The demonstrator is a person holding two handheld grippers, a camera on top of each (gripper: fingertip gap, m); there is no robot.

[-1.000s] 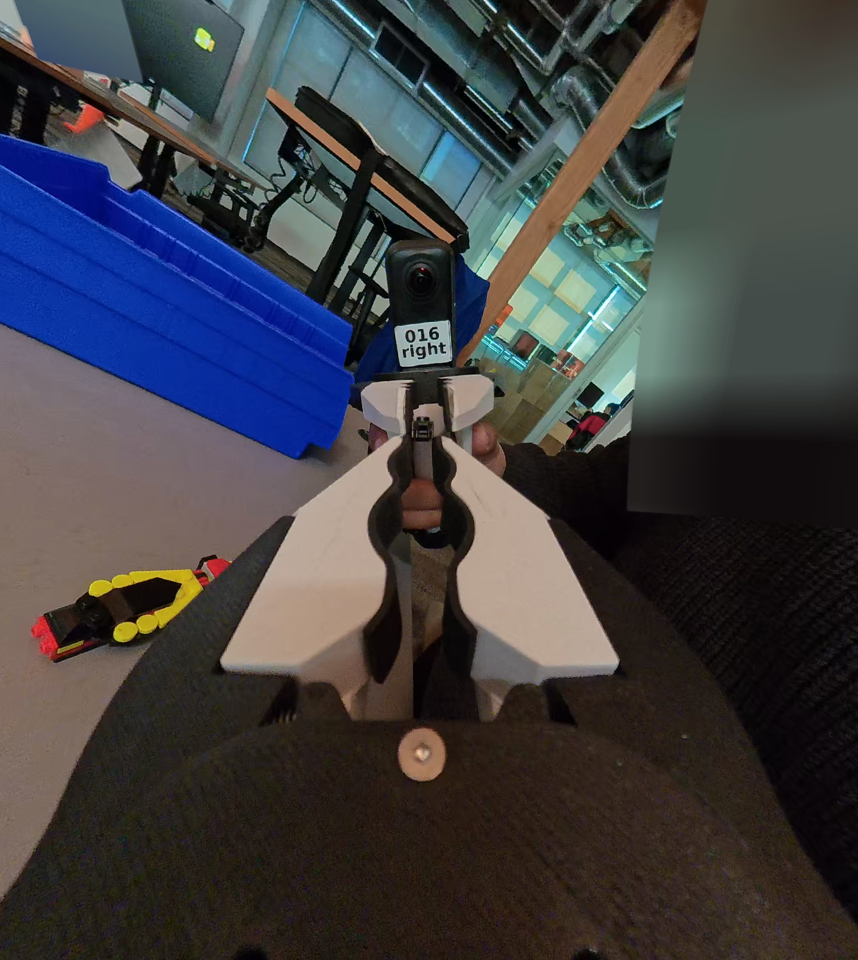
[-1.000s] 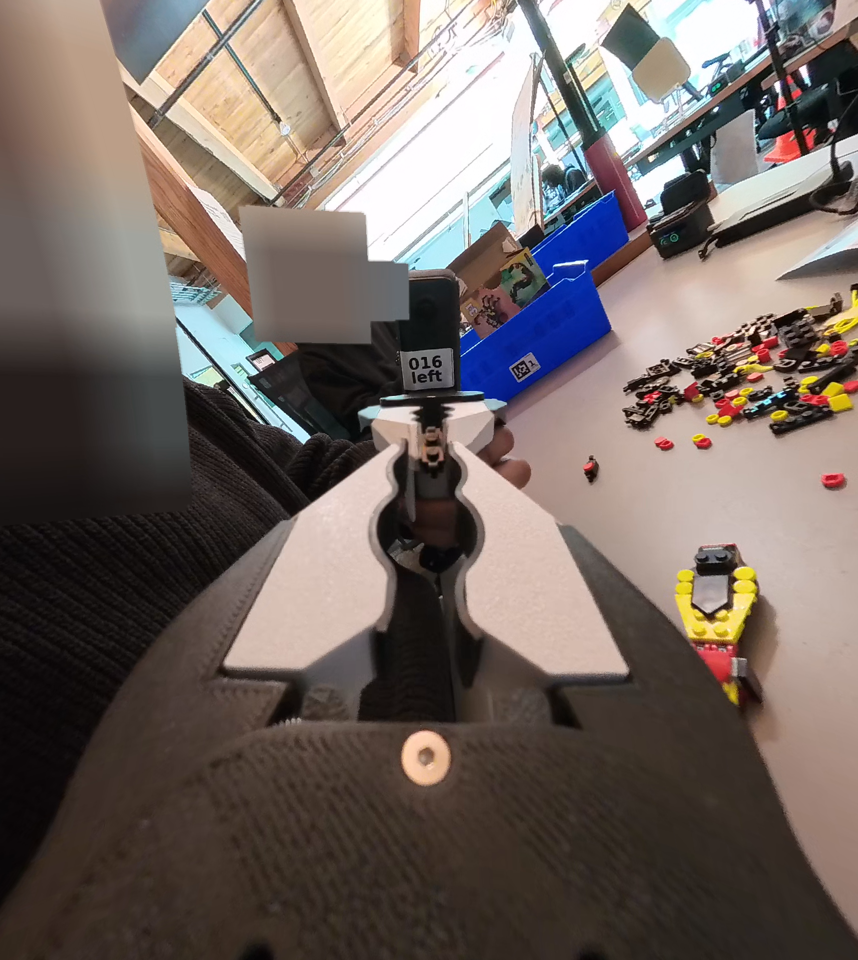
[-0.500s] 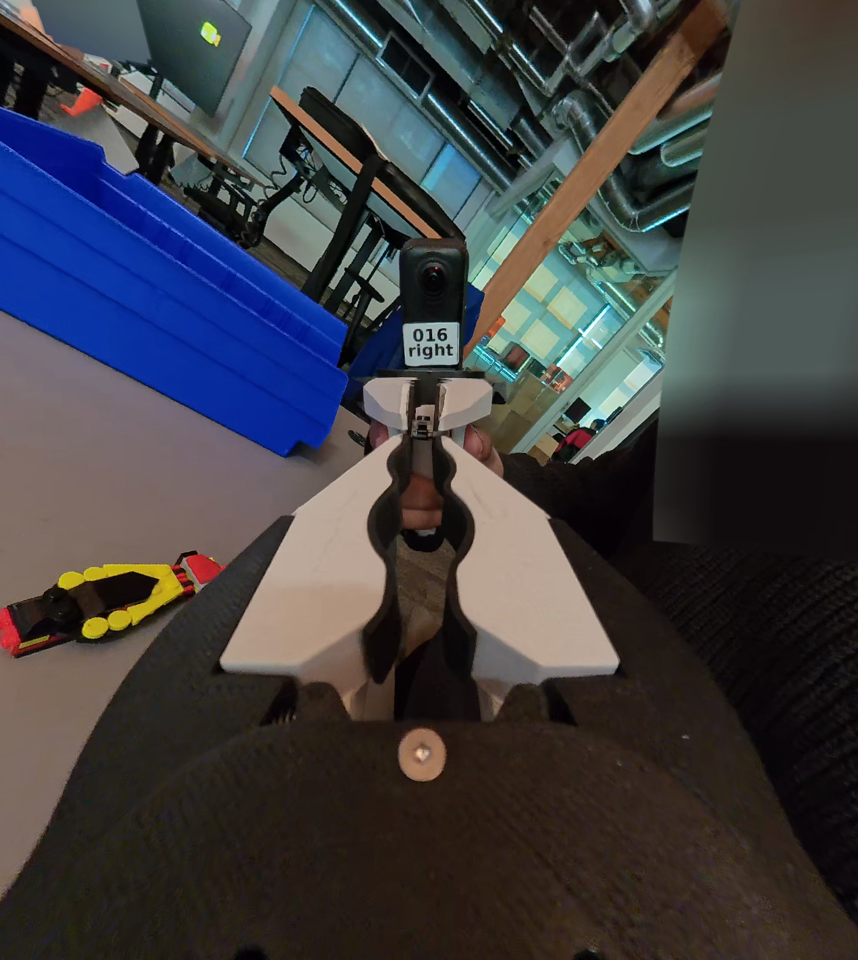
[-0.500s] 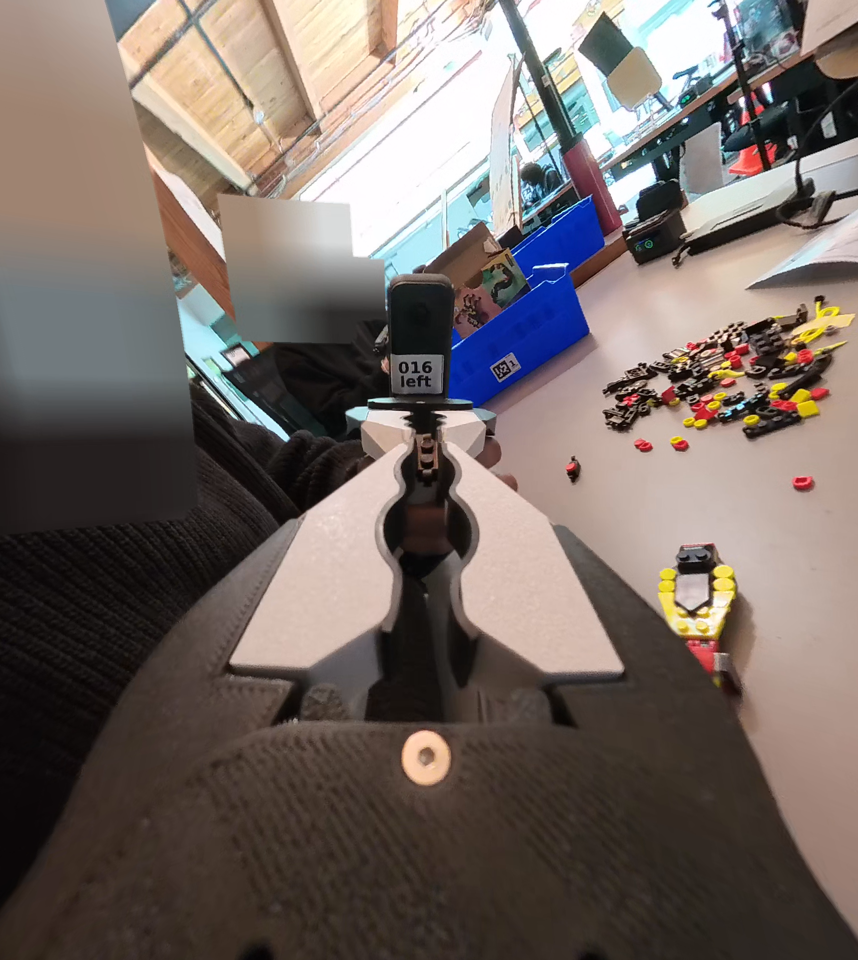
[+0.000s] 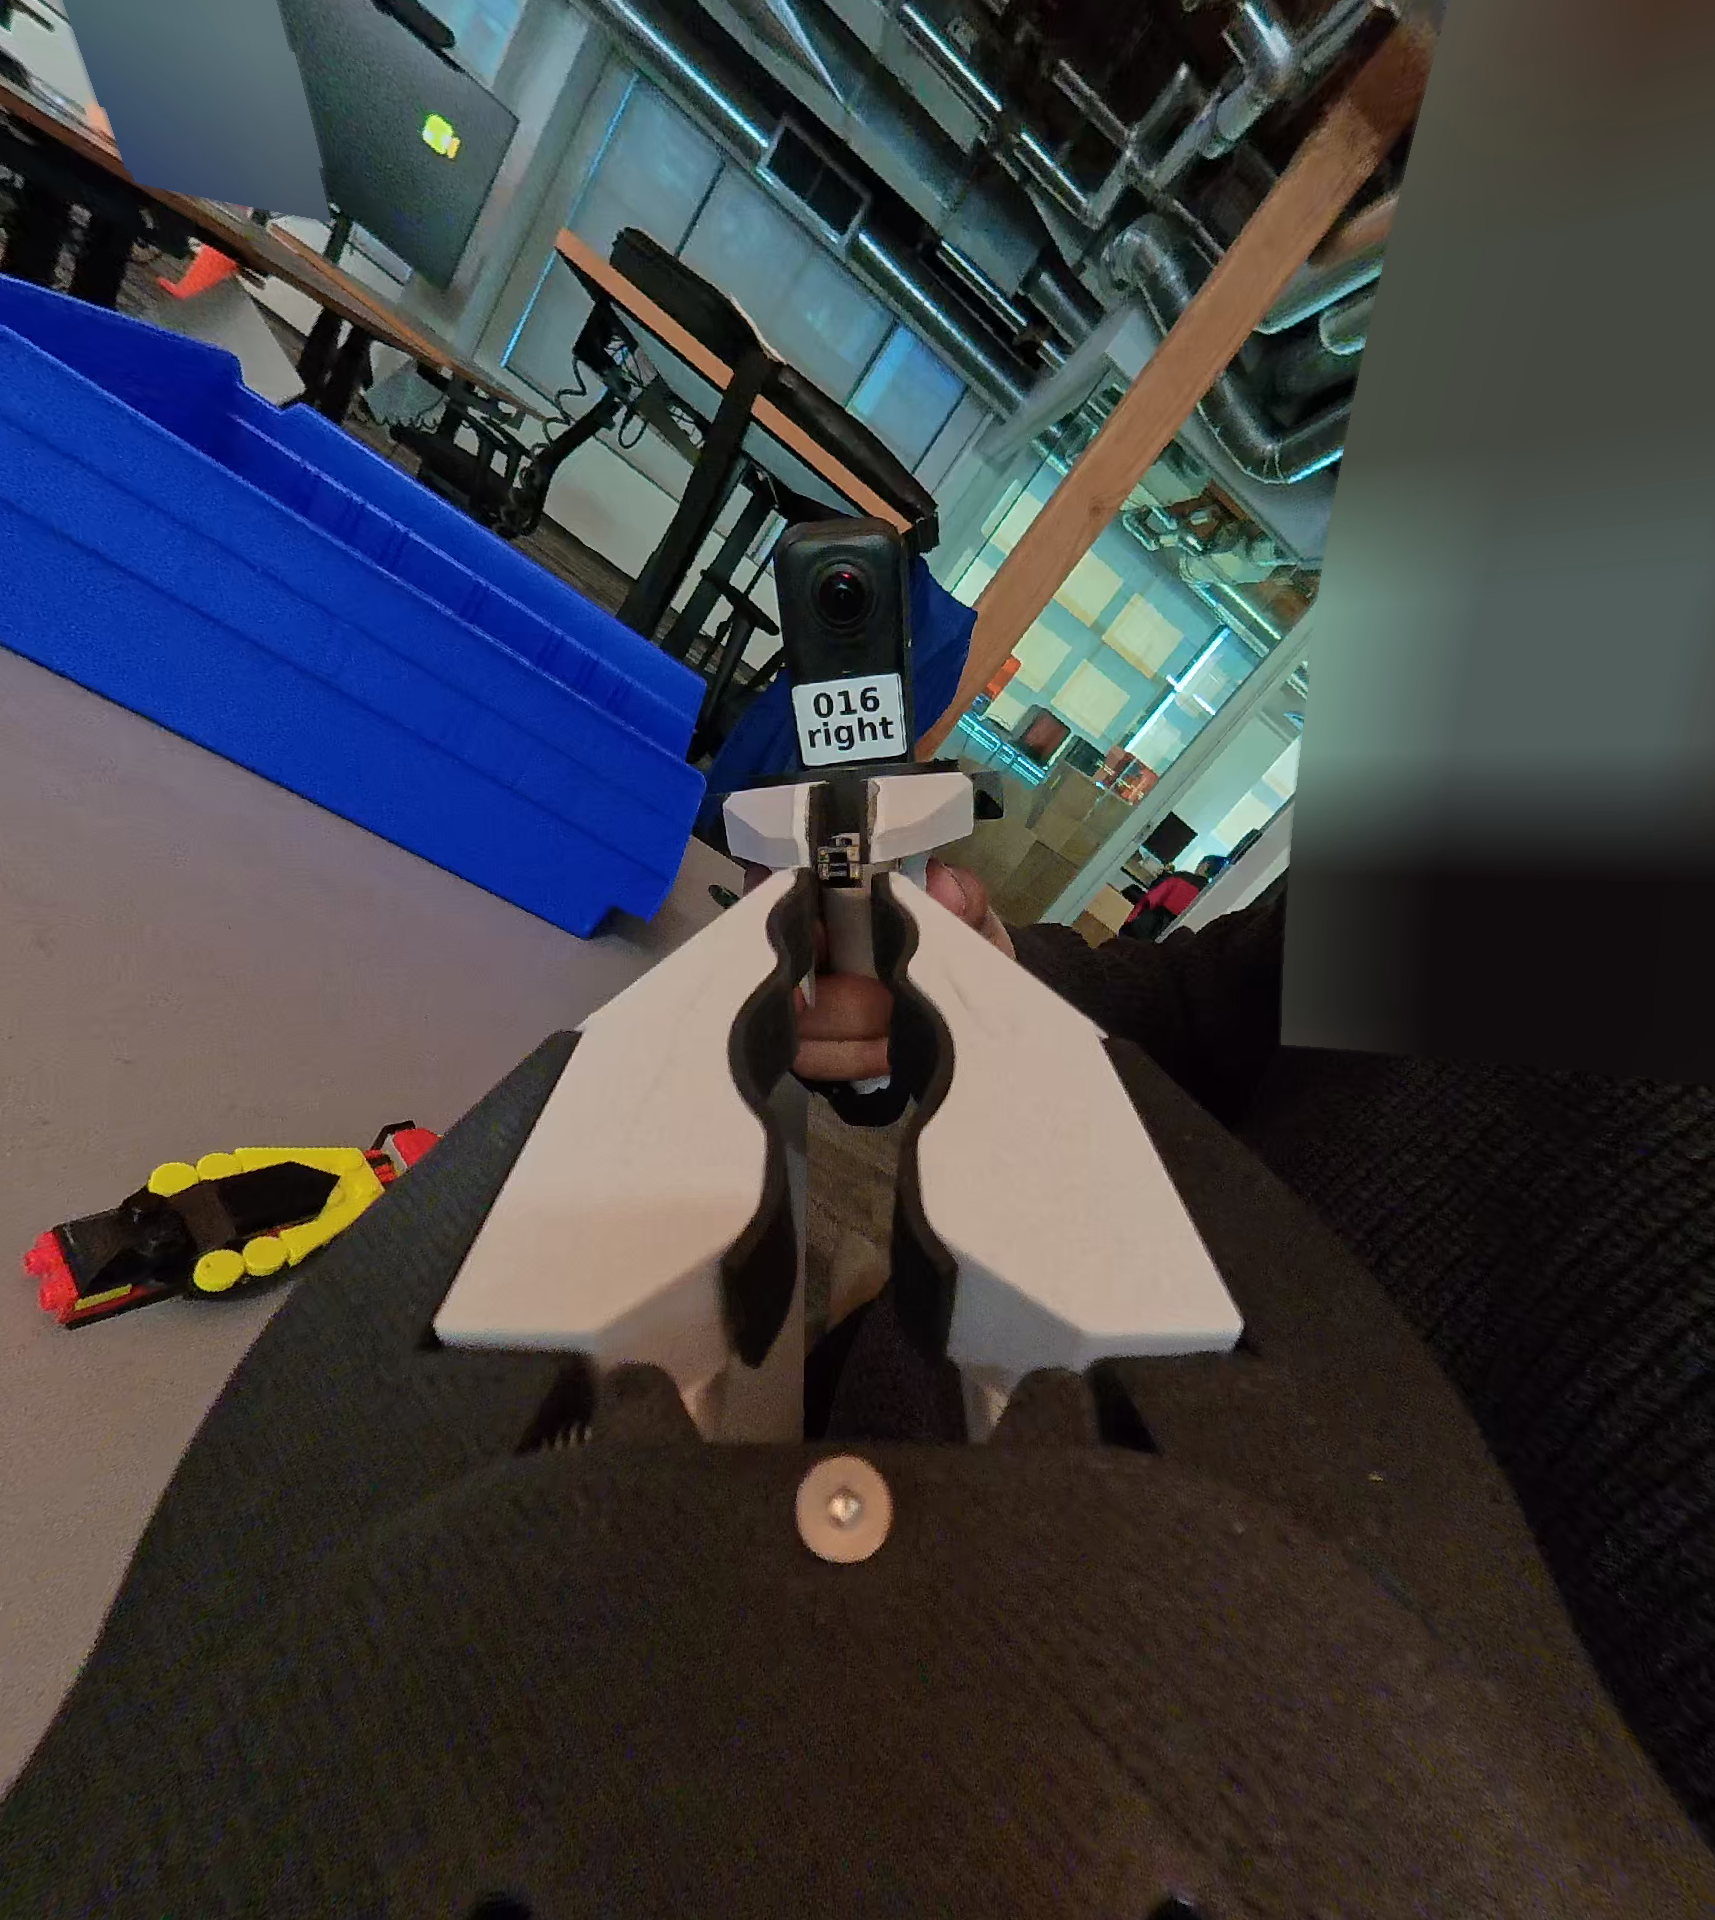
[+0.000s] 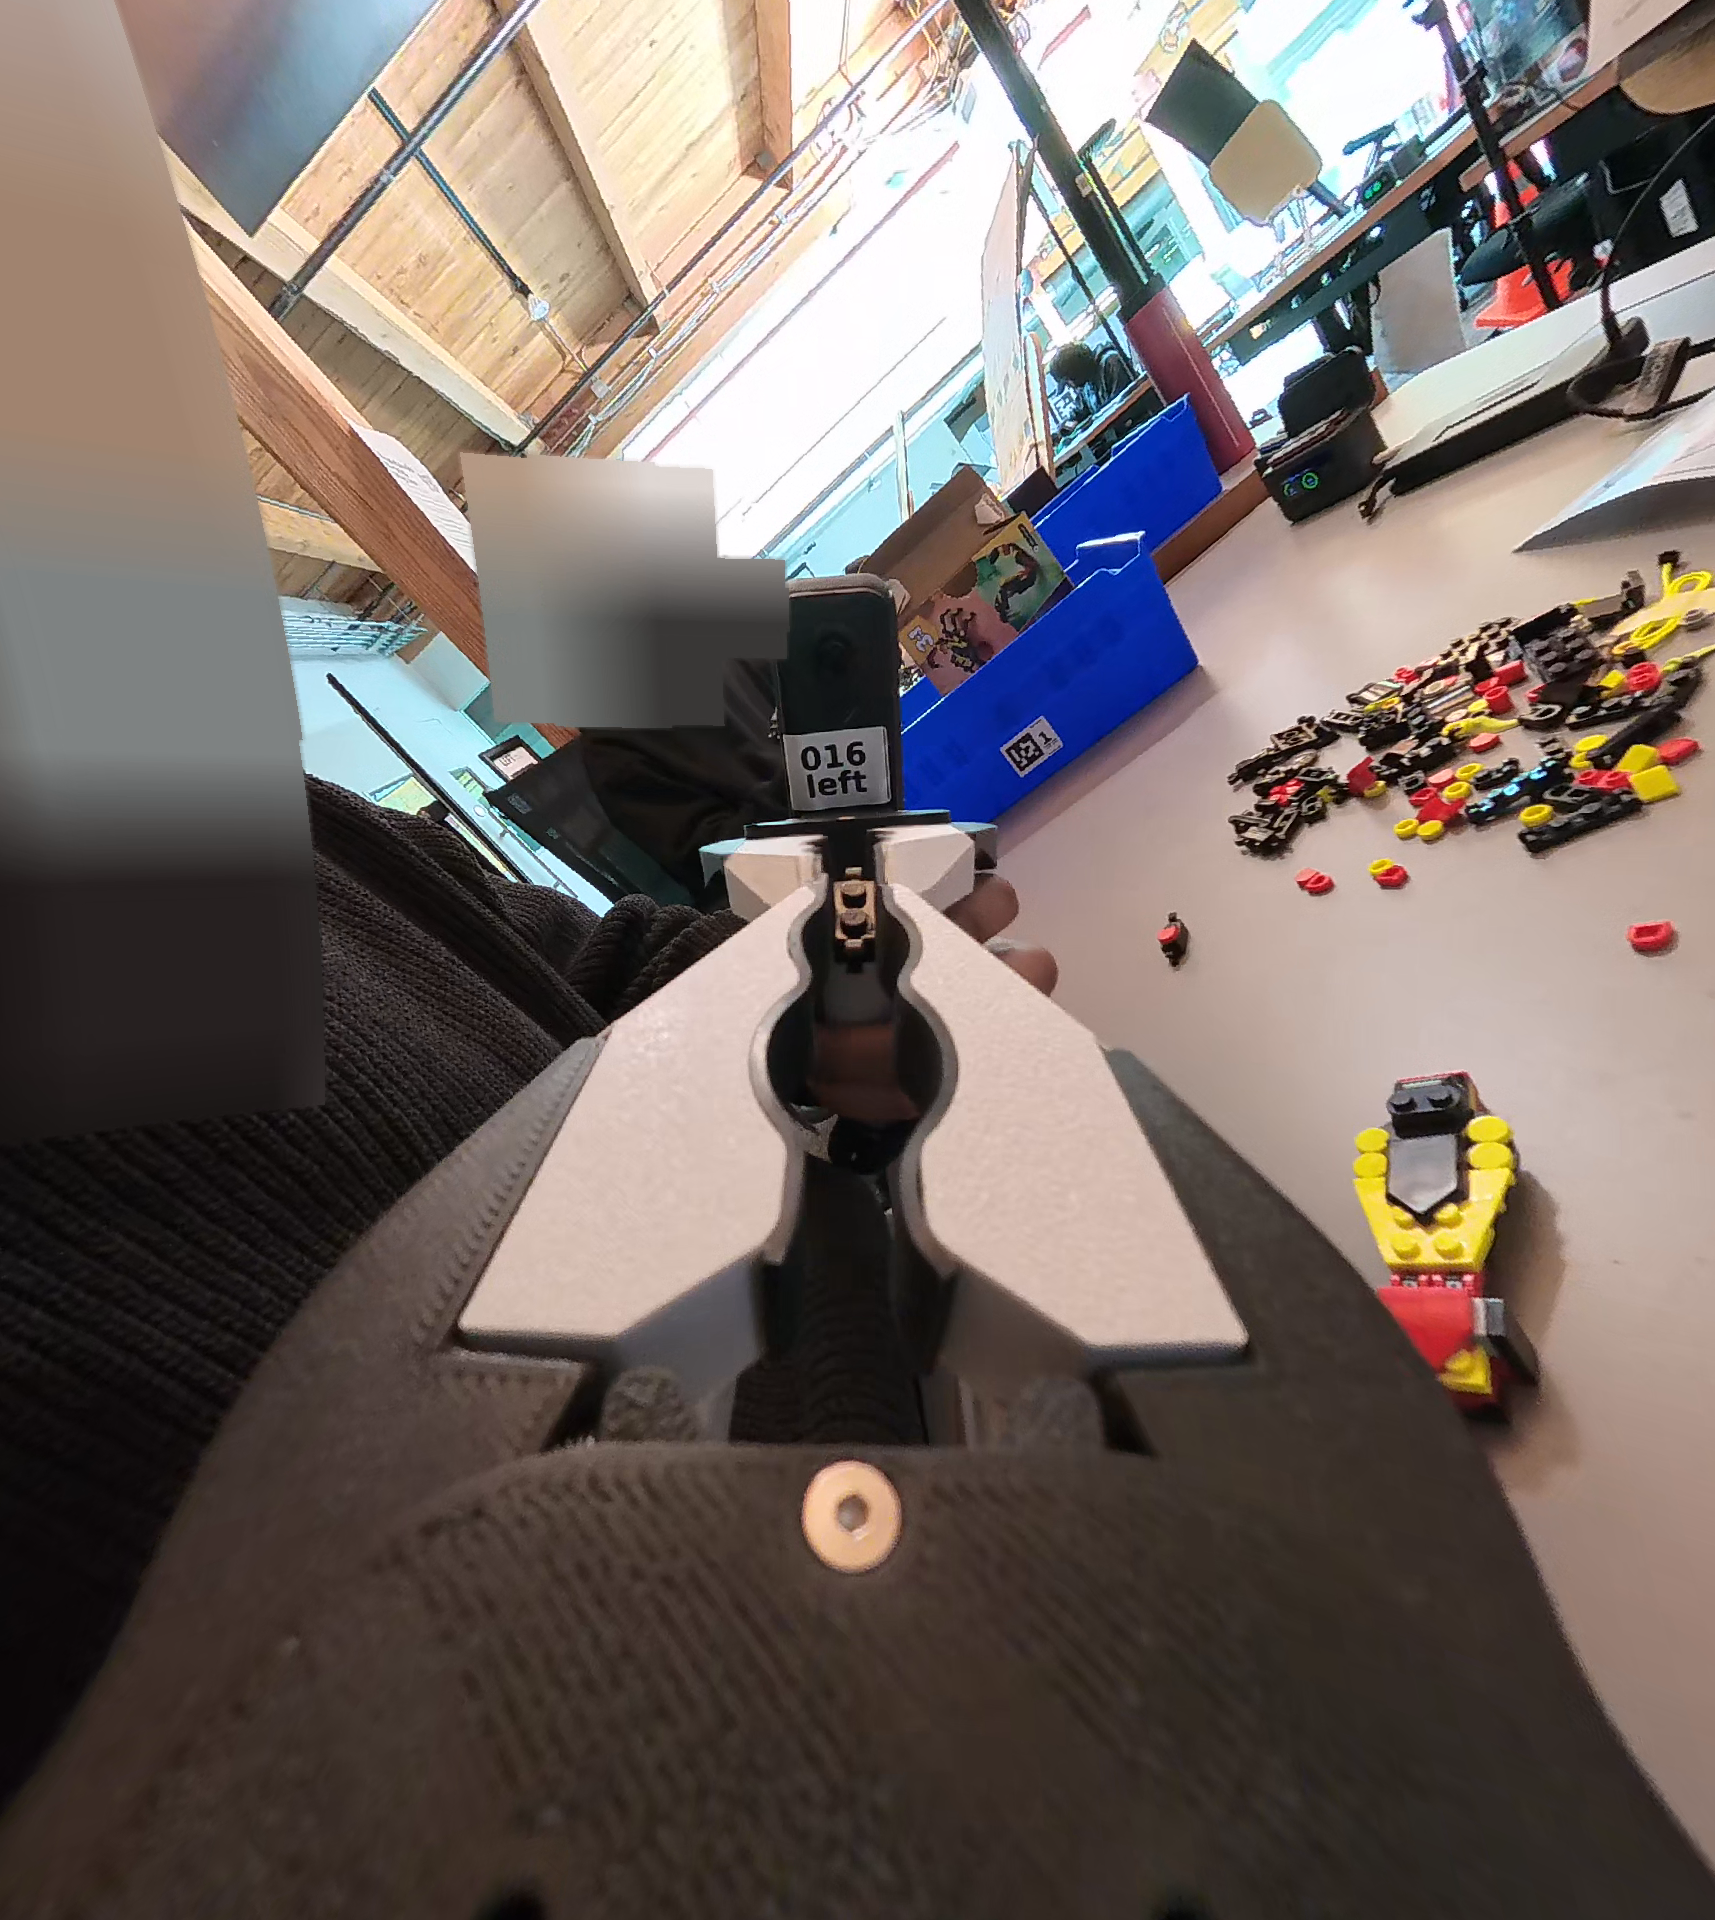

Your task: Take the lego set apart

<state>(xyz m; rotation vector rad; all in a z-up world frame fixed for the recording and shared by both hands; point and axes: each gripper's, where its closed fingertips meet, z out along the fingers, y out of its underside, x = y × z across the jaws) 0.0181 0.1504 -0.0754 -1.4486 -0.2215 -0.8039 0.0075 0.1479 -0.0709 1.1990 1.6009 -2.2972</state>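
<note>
I hold my left tool (image 5: 840,894) and my right tool (image 6: 853,904) up in the air, tip to tip, close to my chest. They point right at each other. I think I hold them like this so each one can grab one end of the same tiny thing and pull.

Between the tips sits a small lego bit (image 5: 838,862). It looks dark and tan with little bumps on it (image 6: 853,920). Both tools are squeezed almost all the way closed, with just a thin gap, and both seem to pinch this bit. It is so tiny that I cannot tell if it is one piece or two stuck together.

The rest of the lego build (image 5: 209,1221) lies flat on the counter (image 5: 105,987), off to the side and below my tools. It is yellow, black and red (image 6: 1435,1236), and nothing touches it. Lots of it is in one piece, so I think there is plenty left to take apart.

Farther back on the counter is a heap of loose pieces (image 6: 1487,748), with a few red ones scattered near it. I guess that is where the pulled-off bits go. A blue bin (image 5: 261,582) stands at the far edge of the counter.
</note>
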